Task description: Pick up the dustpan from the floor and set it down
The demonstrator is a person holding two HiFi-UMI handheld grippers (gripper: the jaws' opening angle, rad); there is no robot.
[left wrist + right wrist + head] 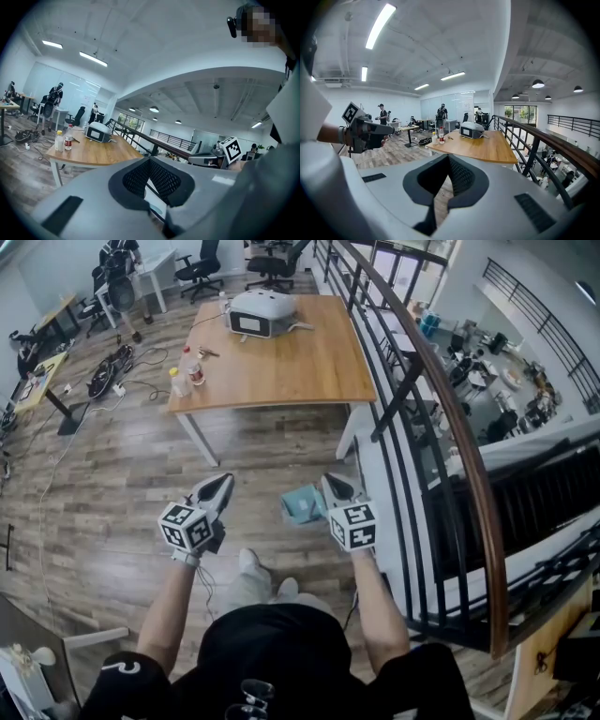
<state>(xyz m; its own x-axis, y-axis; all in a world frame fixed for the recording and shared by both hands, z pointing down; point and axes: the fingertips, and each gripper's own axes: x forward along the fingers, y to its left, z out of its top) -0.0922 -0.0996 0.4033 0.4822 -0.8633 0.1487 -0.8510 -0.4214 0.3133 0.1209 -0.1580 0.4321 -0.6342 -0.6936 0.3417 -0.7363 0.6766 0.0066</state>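
Observation:
A pale teal dustpan point(300, 506) lies on the wood floor just ahead of the person's feet, its right side hidden behind my right gripper. Held at waist height, my left gripper point(221, 486) hangs left of the dustpan and well above it, with nothing in its jaws. My right gripper point(335, 486) hovers over the dustpan's right edge, also empty. In the left gripper view the jaws point(150, 161) meet at their tips, and in the right gripper view the jaws point(449, 160) do the same. Both grippers point roughly level toward the table.
A wooden table point(309, 367) stands ahead with a white device point(262, 313) and bottles point(184, 377) on it. A dark railing point(424, 390) runs along the right over a lower floor. Cables point(111, 373), desks and office chairs fill the far left.

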